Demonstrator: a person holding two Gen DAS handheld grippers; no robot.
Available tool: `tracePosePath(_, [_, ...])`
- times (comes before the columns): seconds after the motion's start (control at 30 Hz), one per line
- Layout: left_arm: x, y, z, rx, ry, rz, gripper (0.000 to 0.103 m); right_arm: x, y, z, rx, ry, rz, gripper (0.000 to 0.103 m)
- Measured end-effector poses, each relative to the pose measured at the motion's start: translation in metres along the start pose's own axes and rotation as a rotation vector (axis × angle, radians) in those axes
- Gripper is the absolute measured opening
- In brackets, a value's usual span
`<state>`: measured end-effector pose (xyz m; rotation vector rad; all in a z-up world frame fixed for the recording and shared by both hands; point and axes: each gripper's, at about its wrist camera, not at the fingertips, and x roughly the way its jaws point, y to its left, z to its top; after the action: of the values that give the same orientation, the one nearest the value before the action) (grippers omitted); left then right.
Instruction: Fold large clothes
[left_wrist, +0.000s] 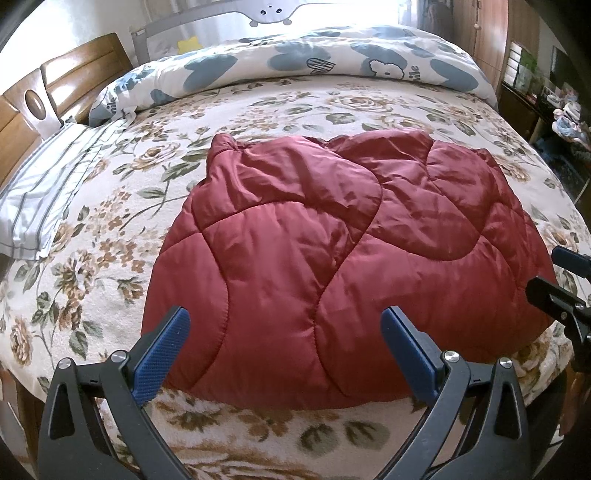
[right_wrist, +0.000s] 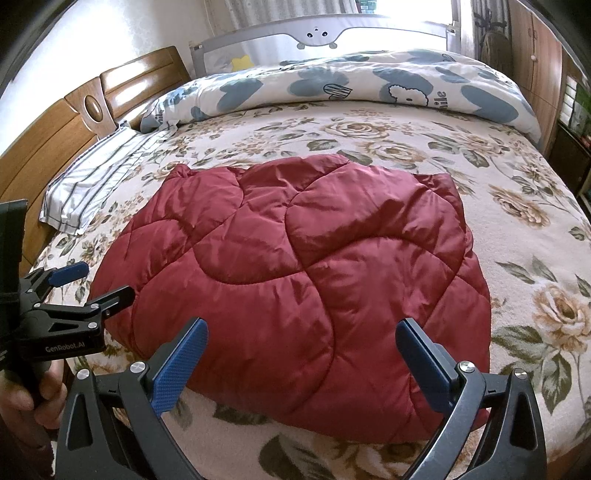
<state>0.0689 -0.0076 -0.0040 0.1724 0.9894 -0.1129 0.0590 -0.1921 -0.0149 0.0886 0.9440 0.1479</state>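
Left tool (left_wrist: 284, 325) is wide open and holds nothing, just above the near edge of the red puffy coat (left_wrist: 332, 258). That coat lies folded in the middle of the flowery bed (left_wrist: 110, 206). On the right, the right tool (right_wrist: 301, 336) is wide open too, also empty.

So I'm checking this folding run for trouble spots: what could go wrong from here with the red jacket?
The red quilted jacket looks puffy and slick, so its folded layers may spring open or slide. Both the left gripper and right gripper are open and hold nothing, so a shallow pinch might catch only the top layer. The floral blanket underneath could bunch.
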Motion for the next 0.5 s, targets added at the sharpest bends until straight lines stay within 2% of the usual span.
tracePosePath(0.5, [-0.0009, -0.0007, 0.0032, -0.002, -0.003, 0.000, 0.103, 0.0006, -0.0011, 0.0011, 0.000, -0.002, 0.001, 0.102])
